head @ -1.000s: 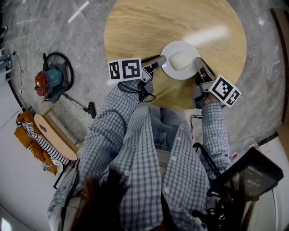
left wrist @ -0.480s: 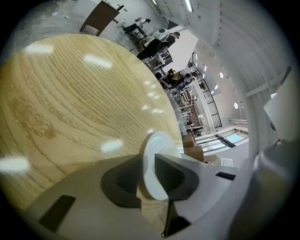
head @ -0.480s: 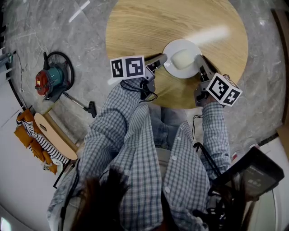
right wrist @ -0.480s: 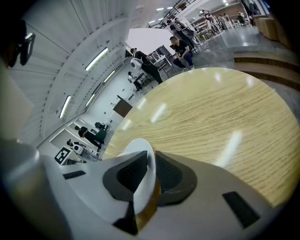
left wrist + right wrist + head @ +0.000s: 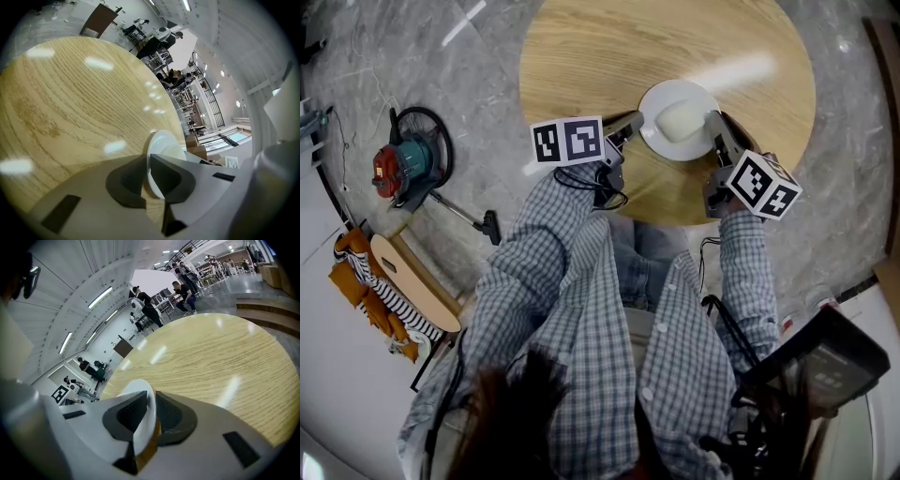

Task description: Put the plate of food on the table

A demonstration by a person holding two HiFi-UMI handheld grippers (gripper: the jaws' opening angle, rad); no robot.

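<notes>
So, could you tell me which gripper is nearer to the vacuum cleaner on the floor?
Left. The left gripper holds the plate by the rim on the side facing the vacuum cleaner; the right gripper holds the opposite rim, farther away.

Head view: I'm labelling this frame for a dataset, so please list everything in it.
table: one, light wood, round, top centre
plate: one, white, over the table's near part
food: one mound, pale cream, on the plate
vacuum cleaner: one, red and teal, floor at left
wooden seat: one, tan, lower left
cloths: orange and striped, beside the seat
floor: grey marble, all around
dark device: one, black, lower right
shirt: one, blue-white checked, centre
left hand-held gripper: one, grey, shut on the plate's left rim
right hand-held gripper: one, grey, shut on its right rim
</notes>
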